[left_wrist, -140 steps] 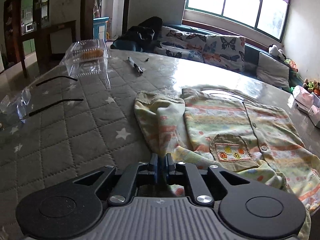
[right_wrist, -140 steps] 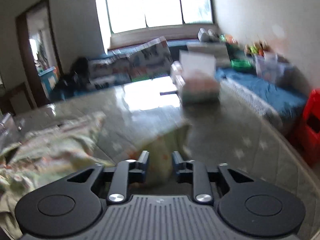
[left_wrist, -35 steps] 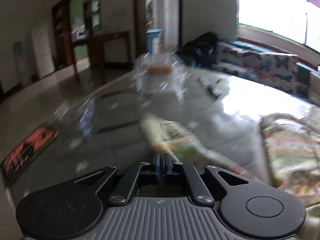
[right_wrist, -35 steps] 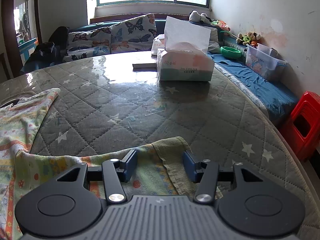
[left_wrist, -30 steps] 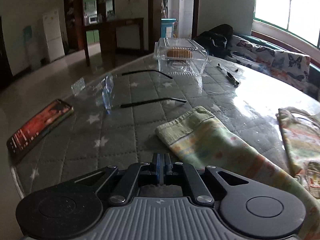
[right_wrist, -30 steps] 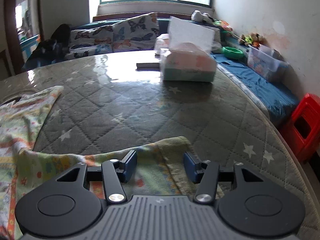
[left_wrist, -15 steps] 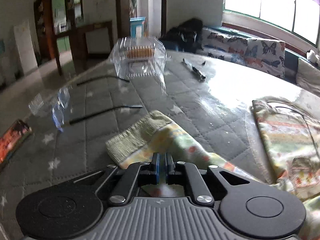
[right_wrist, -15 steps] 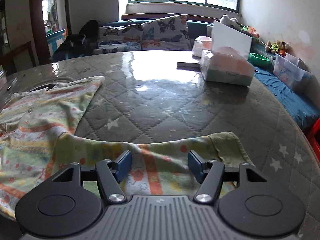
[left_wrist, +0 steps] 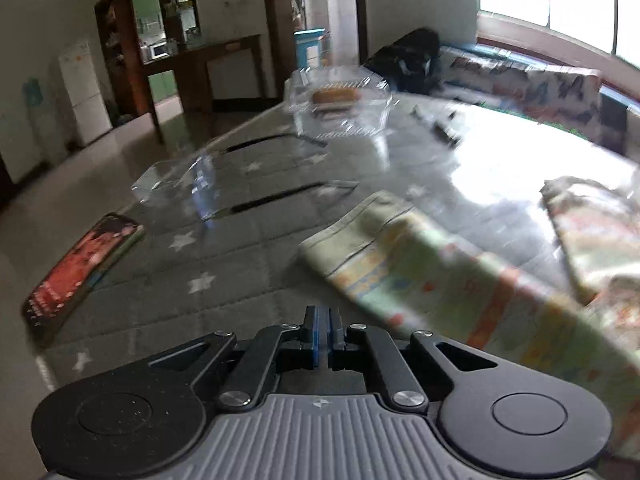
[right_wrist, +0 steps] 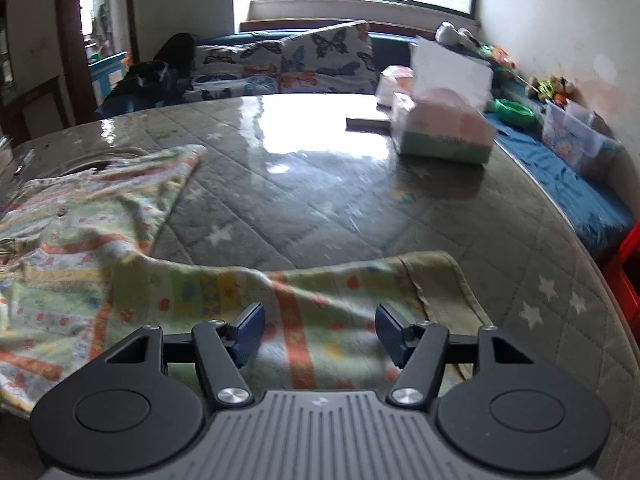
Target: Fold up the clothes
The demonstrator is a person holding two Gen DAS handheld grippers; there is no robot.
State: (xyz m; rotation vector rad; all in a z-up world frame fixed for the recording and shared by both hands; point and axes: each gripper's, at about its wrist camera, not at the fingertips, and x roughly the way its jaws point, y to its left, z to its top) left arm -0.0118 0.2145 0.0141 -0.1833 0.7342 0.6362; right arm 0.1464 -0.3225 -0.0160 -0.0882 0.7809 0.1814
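The left hand-held gripper (left_wrist: 322, 334) has its jaws pressed together with nothing between them. A sleeve (left_wrist: 420, 268) of the shirt (right_wrist: 68, 224) lies just ahead of it and to its right, flat on the tabletop (left_wrist: 248, 264). A phone (left_wrist: 80, 268) lies far to its left.

The right hand-held gripper (right_wrist: 320, 334) has its jaws wide apart. The other sleeve (right_wrist: 320, 304) lies flat under them, and the pads do not press it. A tissue box (right_wrist: 440, 128) stands far ahead, to the right.
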